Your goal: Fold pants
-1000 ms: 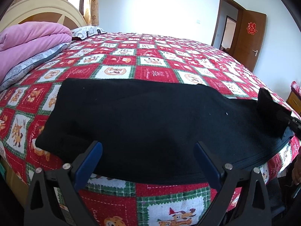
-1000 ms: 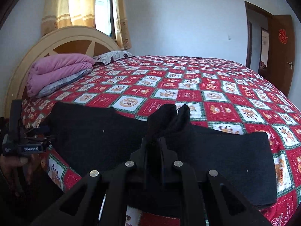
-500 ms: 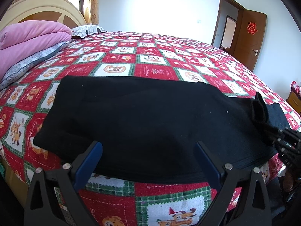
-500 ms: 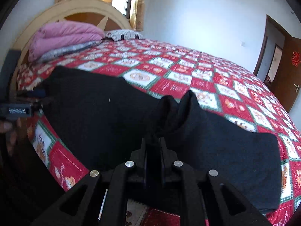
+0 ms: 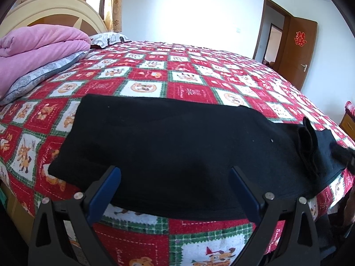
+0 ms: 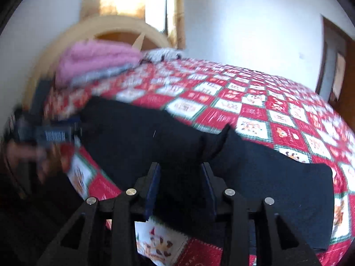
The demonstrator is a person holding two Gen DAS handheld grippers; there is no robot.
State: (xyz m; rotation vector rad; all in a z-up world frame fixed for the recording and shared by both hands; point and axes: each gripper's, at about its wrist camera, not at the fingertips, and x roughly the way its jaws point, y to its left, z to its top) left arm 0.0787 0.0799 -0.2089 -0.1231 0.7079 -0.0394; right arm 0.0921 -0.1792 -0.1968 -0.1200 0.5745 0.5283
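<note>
Pants: the black pants are lying flat along the near edge of the bed, stretched from left to right on the quilt, with their near side hanging a little over the bed edge.

Raised fold: a small bunch of the cloth is standing up near the right end of the pants; in my right view the same peak is rising just ahead of my fingers.

Left gripper: I am holding my left gripper low over the near hem of the pants, its blue-padded fingers spread wide with nothing between them.

Right gripper: I am keeping my right gripper partly parted, with black cloth lying in the gap between the fingers. This view is blurred, and I cannot tell whether the pads are pressing the cloth or standing clear of it.

Quilt: it is showing red, white and green squares with cartoon animals, and it is covering the whole bed.

Head of the bed: a folded pink blanket is resting on a grey pillow at the left, in front of the cream headboard.

Room: a brown door is standing open at the far right, with a red paper sign on it.
</note>
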